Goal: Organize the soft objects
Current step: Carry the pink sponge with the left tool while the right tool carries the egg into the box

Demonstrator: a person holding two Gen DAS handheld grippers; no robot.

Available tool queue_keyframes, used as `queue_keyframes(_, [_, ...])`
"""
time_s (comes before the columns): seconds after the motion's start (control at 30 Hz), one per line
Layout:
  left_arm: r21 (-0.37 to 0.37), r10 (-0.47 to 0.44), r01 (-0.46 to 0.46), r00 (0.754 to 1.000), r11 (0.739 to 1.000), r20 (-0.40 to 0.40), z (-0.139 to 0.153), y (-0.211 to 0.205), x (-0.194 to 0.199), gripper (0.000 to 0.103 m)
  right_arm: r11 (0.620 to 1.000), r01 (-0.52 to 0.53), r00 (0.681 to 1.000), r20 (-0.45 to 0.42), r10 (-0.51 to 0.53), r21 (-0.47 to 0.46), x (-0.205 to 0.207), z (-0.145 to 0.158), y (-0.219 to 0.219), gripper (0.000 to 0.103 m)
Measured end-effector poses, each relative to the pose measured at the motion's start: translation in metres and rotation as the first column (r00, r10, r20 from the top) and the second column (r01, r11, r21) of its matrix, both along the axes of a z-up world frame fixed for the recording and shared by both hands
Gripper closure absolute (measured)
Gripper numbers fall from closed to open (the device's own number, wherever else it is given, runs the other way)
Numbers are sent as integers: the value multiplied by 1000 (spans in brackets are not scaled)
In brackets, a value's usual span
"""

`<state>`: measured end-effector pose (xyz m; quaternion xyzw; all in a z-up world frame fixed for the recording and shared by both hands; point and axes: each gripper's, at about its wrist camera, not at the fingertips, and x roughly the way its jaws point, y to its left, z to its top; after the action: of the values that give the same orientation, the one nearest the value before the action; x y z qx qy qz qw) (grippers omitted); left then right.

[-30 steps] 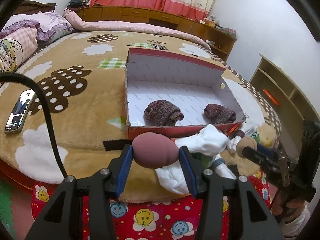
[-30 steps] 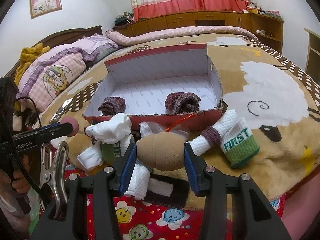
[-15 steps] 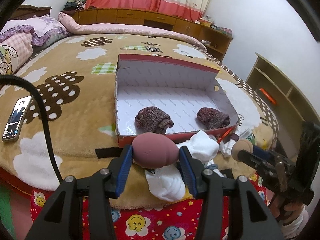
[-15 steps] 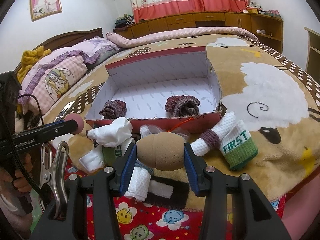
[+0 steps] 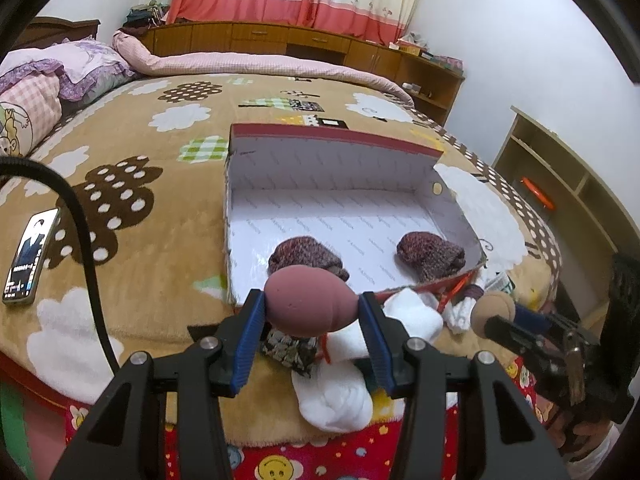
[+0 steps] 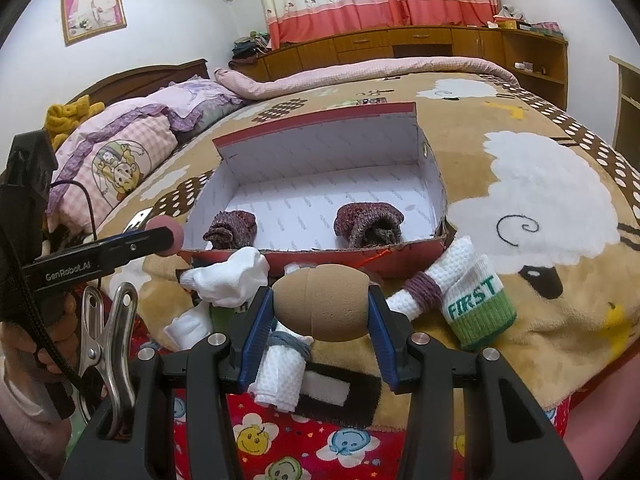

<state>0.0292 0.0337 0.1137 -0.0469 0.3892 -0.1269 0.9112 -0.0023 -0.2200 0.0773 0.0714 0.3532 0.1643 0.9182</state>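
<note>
Two maroon socks are seen in the box, beyond the fingers. A pink sponge is clamped in the left gripper, white socks lying beneath its fingers. A tan sponge is clamped in the right gripper, a rolled sock below and the FIRST sock right of its fingers.

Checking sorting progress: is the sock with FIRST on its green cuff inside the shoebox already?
No, the FIRST sock lies on the blanket outside the shoebox, by its near right corner.
</note>
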Motion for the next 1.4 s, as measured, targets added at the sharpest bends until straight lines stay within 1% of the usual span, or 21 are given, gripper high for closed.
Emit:
queue_keyframes(0.2, [-2,-20,20,1000,1000,9,7,-8,14,52,1000,-11,1000,20,11,-7,4,7,5,56])
queue_keyframes(0.33, [22,-32,31,999,999,17,9,-15,27,52,1000,-15,999,31,16,-8,8,12,8,56])
queue_keyframes(0.47, [23,-35,35,999,999,6,7,-18,38,52,1000,-18,999,41,18,-15,11,15,10,56])
queue_keyframes(0.7, [39,-9,9,1000,999,-1,1,-17,60,52,1000,-22,999,47,23,-12,19,19,14,56])
queue_keyframes(1.0, [56,51,-49,998,997,-44,-18,-13,102,52,999,-42,997,57,43,-26,35,22,28,56])
queue_keyframes(1.13, [53,57,-54,996,997,-66,-27,-14,116,52,998,-46,997,56,47,-30,46,23,34,56])
queue_keyframes(1.3, [44,67,-63,993,997,-94,-38,-13,126,51,998,-56,997,52,58,-40,64,19,41,56])
queue_keyframes(1.4, [37,70,-67,992,997,-108,-45,-13,128,52,997,-67,997,28,68,-42,77,11,46,56])
